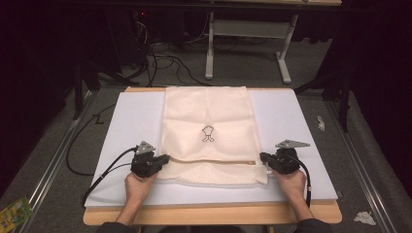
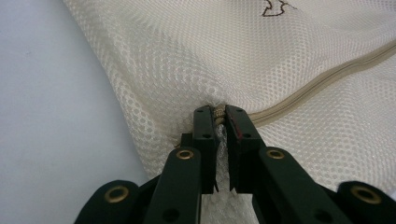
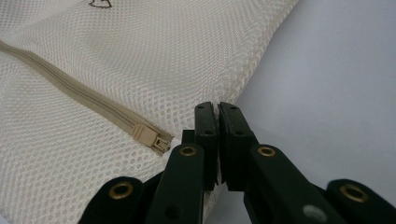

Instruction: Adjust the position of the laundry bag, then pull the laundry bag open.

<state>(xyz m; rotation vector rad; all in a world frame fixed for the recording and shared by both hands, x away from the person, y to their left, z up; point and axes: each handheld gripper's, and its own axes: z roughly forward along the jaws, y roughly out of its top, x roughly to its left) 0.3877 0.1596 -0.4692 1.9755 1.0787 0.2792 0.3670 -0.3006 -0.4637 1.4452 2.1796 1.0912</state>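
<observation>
A cream mesh bag (image 1: 209, 121) lies flat on the white board (image 1: 126, 131), with a small dark logo (image 1: 208, 133) in its middle. Its beige zipper (image 1: 214, 162) runs across near the front, and the pull (image 3: 149, 136) sits at the right end. My left gripper (image 1: 163, 159) is shut on the bag's left edge by the zipper's end, with mesh bunched between the jaws (image 2: 218, 112). My right gripper (image 1: 263, 157) is shut at the bag's right edge (image 3: 218, 106), just beside the zipper pull, pinching the thin mesh there.
The white board rests on a wooden table (image 1: 209, 214). Grey floor surrounds it, with black cables (image 1: 165, 63) and a white desk frame (image 1: 248, 29) behind. Crumpled paper (image 1: 364, 217) lies at the right, a green packet (image 1: 14, 211) at the lower left.
</observation>
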